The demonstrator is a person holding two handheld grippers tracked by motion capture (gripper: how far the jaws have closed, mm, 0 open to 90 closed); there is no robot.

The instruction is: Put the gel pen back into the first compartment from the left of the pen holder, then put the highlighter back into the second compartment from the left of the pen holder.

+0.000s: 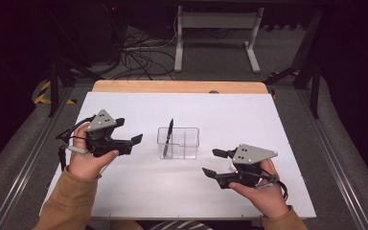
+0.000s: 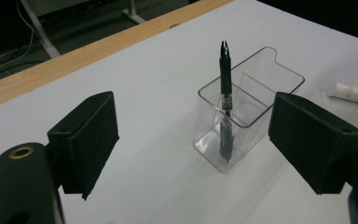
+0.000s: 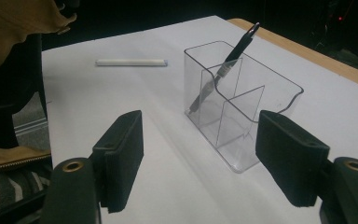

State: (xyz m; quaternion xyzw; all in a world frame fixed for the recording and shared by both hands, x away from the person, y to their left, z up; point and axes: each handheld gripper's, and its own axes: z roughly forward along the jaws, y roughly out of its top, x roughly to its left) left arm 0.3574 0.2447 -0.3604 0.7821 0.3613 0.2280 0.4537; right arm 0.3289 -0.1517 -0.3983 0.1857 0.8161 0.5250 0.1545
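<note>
A white table (image 1: pixel 124 191) with a wooden far edge stands in a dark room, cables and a desk frame on the floor behind it. Near its middle sits a clear holder (image 1: pixel 178 143) split into compartments, with a black pen (image 1: pixel 167 138) leaning upright in its left compartment and a white marker (image 3: pixel 131 62) lying flat on the table well apart from it. The left gripper (image 1: pixel 136 139) hangs just left of the holder and the right gripper (image 1: pixel 213 162) near its right front, both with jaws spread and nothing between them.
</note>
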